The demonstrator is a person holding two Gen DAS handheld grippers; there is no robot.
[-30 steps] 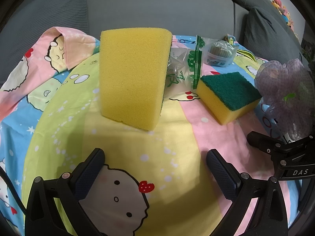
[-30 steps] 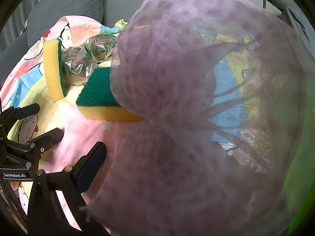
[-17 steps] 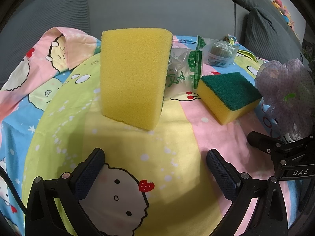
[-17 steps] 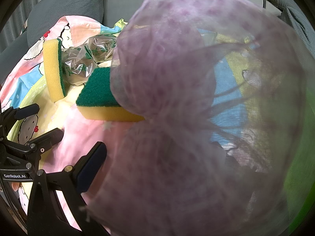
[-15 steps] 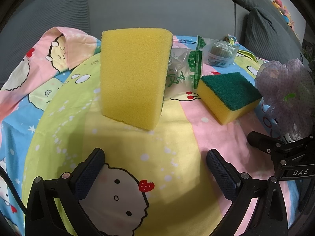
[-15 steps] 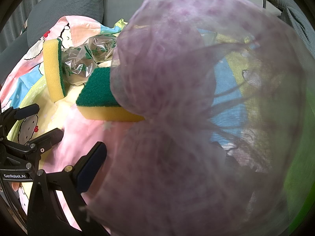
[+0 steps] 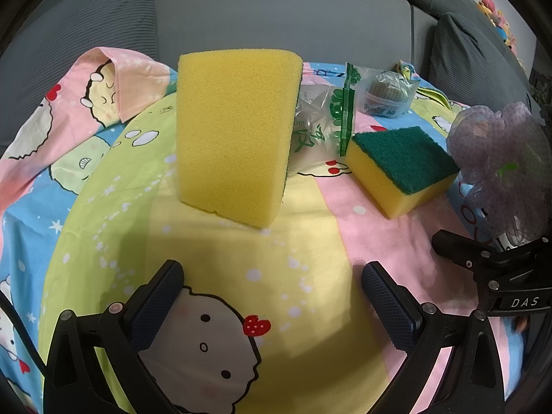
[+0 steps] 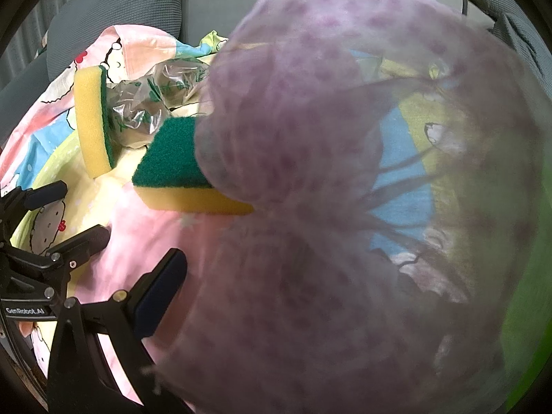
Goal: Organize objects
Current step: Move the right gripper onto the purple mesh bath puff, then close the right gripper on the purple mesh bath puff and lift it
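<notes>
Up close in the right wrist view: the purple mesh puff [image 8: 345, 189] fills most of the picture, from the middle to the right edge.
Puff in the left wrist view: it sits at the right edge [image 7: 496, 169], just above the right gripper [image 7: 493, 258].
Right gripper: it looks closed on the puff; only one finger [image 8: 162, 289] shows at the lower left, and the other is hidden behind the mesh.
Left gripper [image 7: 272, 303]: wide open at the bottom of its view, holding nothing, low over the cartoon cloth [image 7: 310, 258].
Flat sponge [image 7: 400, 169]: right of the middle, green side up, just beside the puff.
Standing sponge [image 7: 234, 131]: in the middle, on its edge, leaning on the crinkly clear bag [image 7: 321, 127].
Small wrapped tub [image 7: 386, 96]: upper right, behind the bag.
Step now: likely putting the puff down in its place.
Doing it well: go slowly, since the puff hides what is under it; pick a bare spot, and let go only when the puff rests on the cloth.
Watch out: a bump could tip the standing sponge.
</notes>
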